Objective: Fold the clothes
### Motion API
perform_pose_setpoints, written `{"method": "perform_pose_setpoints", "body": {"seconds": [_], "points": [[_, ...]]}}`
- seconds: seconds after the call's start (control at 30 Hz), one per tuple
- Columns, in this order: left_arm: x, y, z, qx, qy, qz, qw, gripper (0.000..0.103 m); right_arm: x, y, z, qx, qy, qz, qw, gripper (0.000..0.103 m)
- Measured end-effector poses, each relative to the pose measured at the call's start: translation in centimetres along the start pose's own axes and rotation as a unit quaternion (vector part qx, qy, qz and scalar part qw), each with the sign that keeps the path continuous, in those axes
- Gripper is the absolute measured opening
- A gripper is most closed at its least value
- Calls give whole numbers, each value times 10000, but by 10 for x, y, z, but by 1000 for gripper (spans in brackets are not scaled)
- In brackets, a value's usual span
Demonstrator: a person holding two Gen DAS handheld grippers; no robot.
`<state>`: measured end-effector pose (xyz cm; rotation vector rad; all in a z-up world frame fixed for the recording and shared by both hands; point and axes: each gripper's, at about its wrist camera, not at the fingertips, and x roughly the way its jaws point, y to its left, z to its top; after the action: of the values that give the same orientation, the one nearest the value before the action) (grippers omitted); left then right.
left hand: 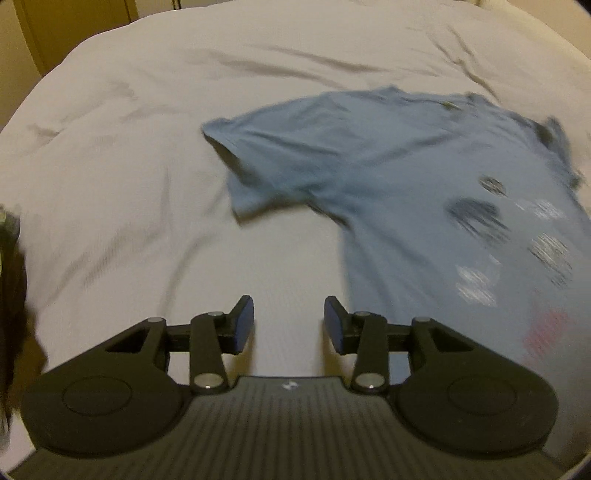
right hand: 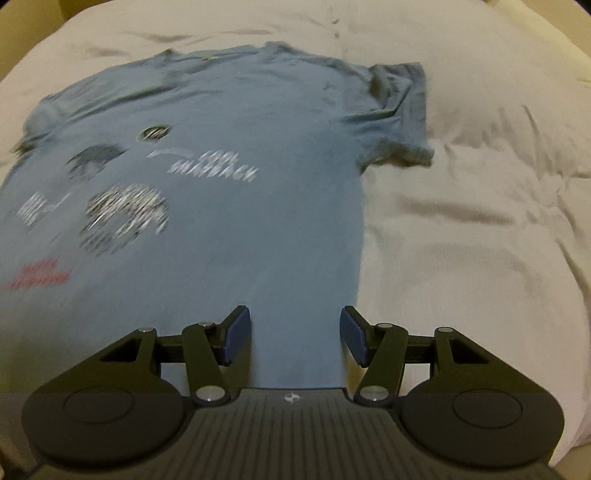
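Note:
A blue T-shirt (right hand: 236, 221) with grey, white and red print lies spread face up on a white bed sheet (right hand: 480, 258). In the left wrist view the T-shirt (left hand: 424, 192) fills the right half, one sleeve (left hand: 243, 173) reaching left. My left gripper (left hand: 289, 325) is open over bare sheet, just left of the shirt's side edge. My right gripper (right hand: 295, 336) is open above the shirt's lower right part, its right finger near the side edge. The other sleeve (right hand: 402, 110) lies at the upper right. Nothing is held by either gripper.
The wrinkled white sheet (left hand: 129, 184) covers the whole bed around the shirt. A dark blurred object (left hand: 11, 302) shows at the left edge of the left wrist view. A yellowish wall or door (left hand: 74, 29) stands beyond the bed's far left.

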<state>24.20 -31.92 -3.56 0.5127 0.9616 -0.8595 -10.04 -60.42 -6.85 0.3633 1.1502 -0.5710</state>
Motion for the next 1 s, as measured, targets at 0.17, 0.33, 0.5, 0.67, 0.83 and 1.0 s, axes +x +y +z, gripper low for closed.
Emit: {"method": "perform_pose_setpoints", "body": {"seconds": [0.17,0.33,0.5,0.67,0.83,1.0], "points": [[-25,-43,-54,485,324,-411,9975,41,-9,14,-41,102,198,140,9997,57],[-48,-52,-95,833,384,-586,9941,42,-29,28,-85,628,330,-261,9971,57],[-103,-35,-101,655,131,-681,9954,68,-104,56,-105,1011,-74,-642,9928,79],[-169,-31,-83,791,-320,-839,9928,102,-185,81,-102,1364,-454,-853,9859,89],[-201,-42,-70,763,-334,-1094,9905,102,-241,103,-85,1432,-718,-819,9837,89],[-215,-53,-62,815,-376,-1078,9901,102,-264,119,-72,1343,-876,-668,9848,89]]}}
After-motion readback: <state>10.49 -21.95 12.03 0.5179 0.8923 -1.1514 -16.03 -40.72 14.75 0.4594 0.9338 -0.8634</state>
